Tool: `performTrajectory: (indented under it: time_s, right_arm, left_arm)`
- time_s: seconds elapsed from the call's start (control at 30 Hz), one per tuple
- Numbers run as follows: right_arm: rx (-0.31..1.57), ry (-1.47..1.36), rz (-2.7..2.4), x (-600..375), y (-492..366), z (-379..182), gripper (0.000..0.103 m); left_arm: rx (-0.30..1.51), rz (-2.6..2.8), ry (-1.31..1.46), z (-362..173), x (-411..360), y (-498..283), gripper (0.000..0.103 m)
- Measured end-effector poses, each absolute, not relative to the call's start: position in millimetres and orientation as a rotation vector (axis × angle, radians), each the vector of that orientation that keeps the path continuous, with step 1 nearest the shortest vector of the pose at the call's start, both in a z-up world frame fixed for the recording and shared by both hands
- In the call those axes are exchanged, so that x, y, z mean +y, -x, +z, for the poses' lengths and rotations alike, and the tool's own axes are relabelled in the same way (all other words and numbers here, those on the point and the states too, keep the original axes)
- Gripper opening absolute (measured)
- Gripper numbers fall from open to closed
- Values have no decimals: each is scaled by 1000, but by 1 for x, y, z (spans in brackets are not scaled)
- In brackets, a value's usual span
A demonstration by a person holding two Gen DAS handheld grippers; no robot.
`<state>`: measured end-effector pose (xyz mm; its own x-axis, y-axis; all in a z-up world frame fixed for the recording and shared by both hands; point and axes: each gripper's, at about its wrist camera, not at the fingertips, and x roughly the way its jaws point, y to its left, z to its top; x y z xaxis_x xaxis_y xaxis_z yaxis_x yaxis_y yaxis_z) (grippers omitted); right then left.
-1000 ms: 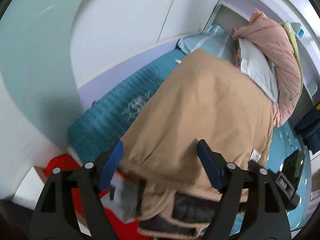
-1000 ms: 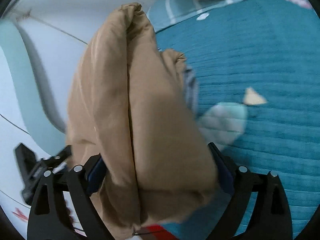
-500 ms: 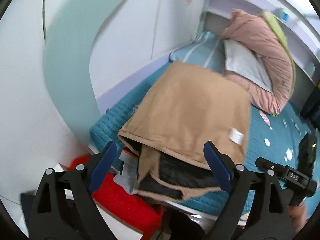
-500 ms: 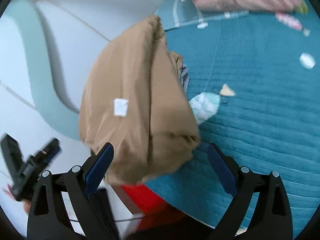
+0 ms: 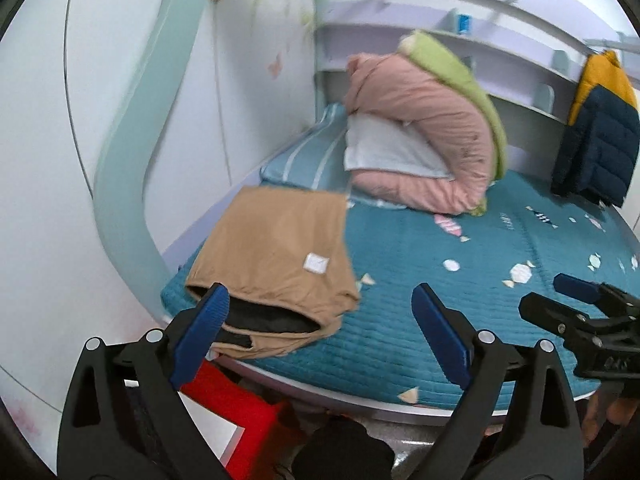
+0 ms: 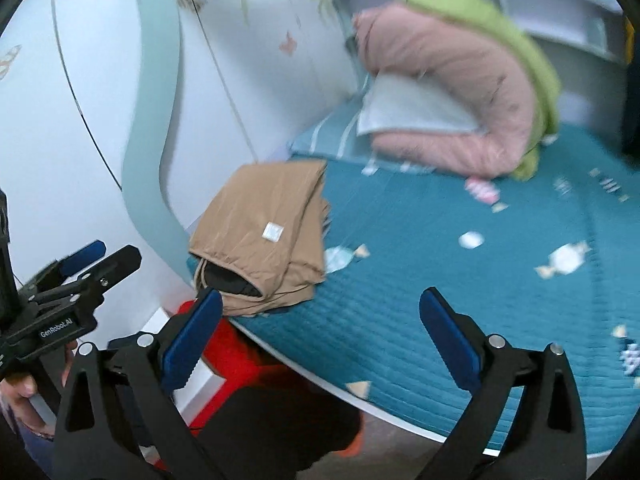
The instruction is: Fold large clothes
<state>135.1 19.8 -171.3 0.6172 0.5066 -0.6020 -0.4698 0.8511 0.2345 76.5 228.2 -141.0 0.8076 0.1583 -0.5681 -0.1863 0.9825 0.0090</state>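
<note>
I see a bed (image 5: 400, 344) covered by a teal quilted spread printed with small candy shapes. At about nine o'clock on it, at the near corner beside the wall, lies a tan folded garment (image 5: 276, 256), flat, its dark-lined open end overhanging the bed's front edge and a small white tag (image 5: 316, 263) showing on top. At twelve o'clock, against the headboard, a pink quilt (image 5: 424, 128) is heaped over a pale grey pillow (image 5: 384, 152), with a green blanket (image 5: 460, 72) draped along its back. A striped teal pillow (image 5: 308, 160) lies flat between the heap and the garment, near the wall.
</note>
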Motion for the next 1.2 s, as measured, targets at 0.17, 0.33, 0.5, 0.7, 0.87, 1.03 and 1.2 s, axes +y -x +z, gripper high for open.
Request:
performTrajectory:
  time_s: [0.17,0.33,0.5,0.7,0.87,1.03,1.2]
  right_arm:
    - [591,-47,479,-12,-94,-136,95]
    - [513,-61,439,-40,-66,-108,95]
    - [437,-53,390,-63,-38,-84,95]
    - [369,-55,353,-86,-14,-69,95]
    - [324,-59,319,-99,0,-62,95]
    - [283,-57,299,-108,14,-54,95]
    - [256,-57,292,-113,23,-49,95]
  left_arm:
    - [532,162,-31,-114,176,-54,97]
    - [470,120,-63,-92,140,-33,97]
    - [419,96,-68,-73,116,-20,98]
    - [365,79,-67,-56,96,-5,98]
    - [335,81,-57,-48,84,5,98]
    - [303,68,-49,-40,75,18,98]
    - [274,57,-52,-34,68,27,98]
